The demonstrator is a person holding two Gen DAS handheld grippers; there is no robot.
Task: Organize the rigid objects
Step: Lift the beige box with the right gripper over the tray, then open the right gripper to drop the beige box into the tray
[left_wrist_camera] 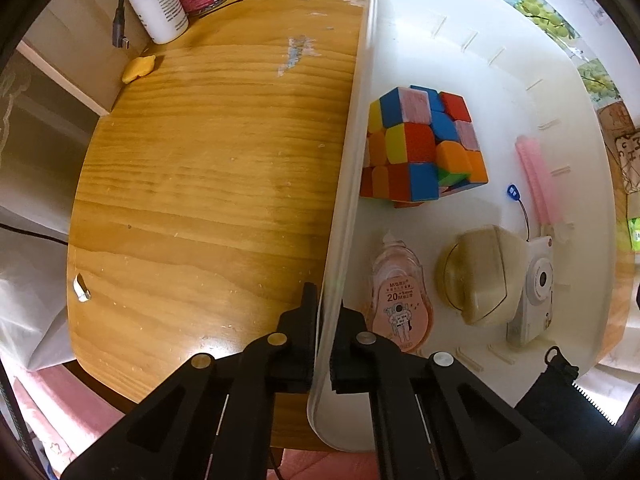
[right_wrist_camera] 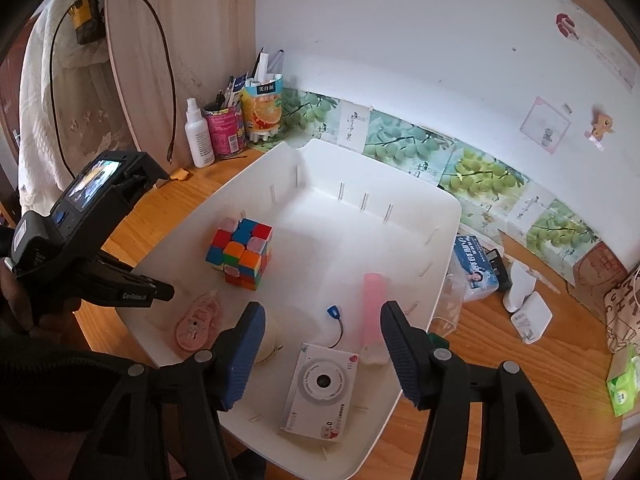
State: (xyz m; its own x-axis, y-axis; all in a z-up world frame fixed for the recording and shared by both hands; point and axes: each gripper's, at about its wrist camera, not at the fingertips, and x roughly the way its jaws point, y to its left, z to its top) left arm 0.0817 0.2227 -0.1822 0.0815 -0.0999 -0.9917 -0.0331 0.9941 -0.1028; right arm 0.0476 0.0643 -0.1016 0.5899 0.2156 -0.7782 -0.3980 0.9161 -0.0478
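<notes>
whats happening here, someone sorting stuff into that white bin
A person is working with two handheld grippers over a white bin on a wooden desk. The left gripper is shut on the bin's side wall. The right gripper hangs open above the bin, holding nothing. Already inside are a puzzle cube, a toy camera, a pink correction tape, a pink tube and a round beige object.

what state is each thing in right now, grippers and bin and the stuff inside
left gripper: shut on the bin wall
right gripper: open, empty, above the toy camera
white bin: uncovered, on the desk
puzzle cube: scrambled, one layer twisted
toy camera: flat, lens up
correction tape: flat, label up
pink tube: lying down
</notes>
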